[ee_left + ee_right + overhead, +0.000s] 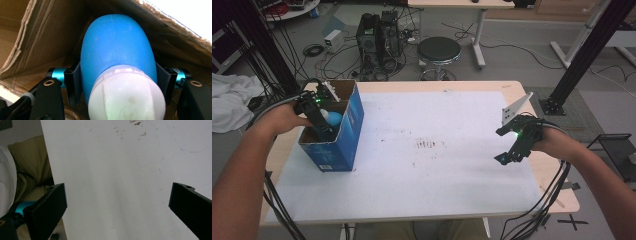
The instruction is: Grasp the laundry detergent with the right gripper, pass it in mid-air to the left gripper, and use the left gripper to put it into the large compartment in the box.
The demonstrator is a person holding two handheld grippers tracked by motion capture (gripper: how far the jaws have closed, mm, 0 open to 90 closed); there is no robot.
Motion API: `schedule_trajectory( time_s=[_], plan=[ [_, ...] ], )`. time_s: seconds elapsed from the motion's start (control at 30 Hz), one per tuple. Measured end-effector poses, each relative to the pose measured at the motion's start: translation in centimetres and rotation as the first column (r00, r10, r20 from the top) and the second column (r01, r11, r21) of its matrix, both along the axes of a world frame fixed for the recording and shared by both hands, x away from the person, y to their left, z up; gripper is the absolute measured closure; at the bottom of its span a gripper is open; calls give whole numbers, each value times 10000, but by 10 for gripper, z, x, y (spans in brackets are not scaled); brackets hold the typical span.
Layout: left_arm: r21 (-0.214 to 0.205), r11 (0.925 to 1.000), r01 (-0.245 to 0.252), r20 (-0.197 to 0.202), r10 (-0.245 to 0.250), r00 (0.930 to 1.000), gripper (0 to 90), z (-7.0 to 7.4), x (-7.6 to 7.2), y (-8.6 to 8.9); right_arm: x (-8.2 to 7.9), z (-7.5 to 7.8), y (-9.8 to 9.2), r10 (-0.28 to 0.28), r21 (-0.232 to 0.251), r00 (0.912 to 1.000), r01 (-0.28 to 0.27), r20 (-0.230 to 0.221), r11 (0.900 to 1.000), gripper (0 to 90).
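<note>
Left gripper view: left gripper's fingers pinch the blue bulb from both sides inside the cardboard box.

A wooden table is covered by a stained white sheet; a blue cardboard box is stood around the left gripper.

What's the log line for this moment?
left gripper: shut on blue bottle, inside box | right gripper: open, over table
</note>
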State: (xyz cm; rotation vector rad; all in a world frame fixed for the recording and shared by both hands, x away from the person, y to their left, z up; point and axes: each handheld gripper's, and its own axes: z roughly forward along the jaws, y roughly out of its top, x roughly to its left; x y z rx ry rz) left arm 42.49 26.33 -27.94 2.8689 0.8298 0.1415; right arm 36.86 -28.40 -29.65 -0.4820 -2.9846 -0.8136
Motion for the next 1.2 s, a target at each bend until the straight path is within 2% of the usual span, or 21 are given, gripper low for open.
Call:
schedule_trajectory(
  time_s=[0.03, 0.07, 0.13, 0.2, 0.27, 0.37, 0.4, 0.47, 0.5, 0.57, 0.63, 0.67, 0.7, 0.73, 0.77, 0.83, 0.87, 0.9, 0.93, 1.0, 1.2],
  plan=[
    [475, 9974, 550, -210, -540, 9983, 355, 3, 3, 2, 0, 0, 0, -38, -47, 10000, 38, -29, 10000, 7],
    [314, 9991, 295, -124, -291, 9995, 315, 2, 3, 2, 0, 0, 0, -47, -15, 10000, 47, -19, 10000, 7],
    [473, 9980, 429, -212, -420, 9989, 312, 3, 4, 2, 0, -1, 0, -38, 3, 10000, 38, 0, 10000, 7],
    [85, 9999, 69, -40, -69, 10000, 312, 0, 2, 2, 0, 0, 0, -12, -23, 10000, 12, 6, 10000, 7],
    [269, 9993, 261, -56, -259, 9996, 312, 2, 3, 3, 0, 0, 0, 8, -51, 10000, -8, 14, 10000, 7],
    [126, 9997, 214, 36, -215, 9998, 312, 4, 2, 4, 0, 0, 1, 41, 11, 10000, -41, 46, 10000, 7],
    [229, 9990, 388, -31, -388, 9992, 311, 7, 3, 6, 0, 0, 1, 64, -11, 10000, -64, 55, 10000, 7],
    [17, 9997, 262, 160, -263, 9995, 287, 10, 2, 9, 1, 0, 0, 107, 12, 9999, -107, 59, 9999, 7],
    [-372, 9993, -102, 401, 116, 9991, 282, 10, 0, 10, 0, -1, 1, 38, 53, 10000, -39, 59, 10000, 7],
    [-500, 9985, -222, 518, 248, 9984, 282, 14, -2, 13, 1, -1, 1, 61, 90, 9999, -62, 85, 9999, 7],
    [-302, 9995, -10, 585, 27, 9983, 282, 21, -2, 16, 0, 0, 2, 29, 9, 10000, -29, 42, 10000, 7],
    [-579, 9980, -261, 731, 303, 9969, 281, 22, -5, 17, -1, 0, 2, 12, 74, 9999, -13, 109, 10000, 7],
    [-500, 9986, -189, 722, 225, 9971, 281, 26, -5, 18, -1, 0, 3, 43, 85, 10000, -44, 68, 10000, 7],
    [-1264, 9885, -834, 1042, 968, 9898, 282, 24, -10, 16, -1, 0, 3, 28, 75, 10000, -28, 73, 10000, 7],
    [-1155, 9908, -705, 1023, 825, 9913, 282, 29, -10, 19, -1, 0, 3, 57, 91, 9999, -58, 93, 9999, 7],
    [-1279, 9893, -705, 1217, 862, 9888, 281, 34, -12, 21, -1, 1, 3, 118, 113, 9998, -120, 137, 9999, 7],
    [-1086, 9928, -504, 1199, 634, 9908, 281, 37, -12, 22, -1, 1, 3, 106, 109, 9999, -107, 117, 9999, 7],
    [-1400, 9867, -824, 1283, 1006, 9866, 281, 38, -15, 21, -2, 1, 3, 90, 145, 9999, -92, 136, 9999, 7],
    [-1514, 9847, -862, 1314, 1064, 9856, 281, 40, -17, 21, -2, 2, 2, 115, 90, 9998, -117, 148, 9999, 7],
    [-1235, 9903, -645, 1297, 805, 9883, 281, 49, -18, 23, -3, 2, 2, 17, 134, 9999, -19, 119, 9999, 7],
    [-1525, 9855, -742, 1352, 952, 9862, 281, 72, -26, 22, -3, 5, 2, 99, 148, 9997, -102, 219, 9998, 7]
  ],
)
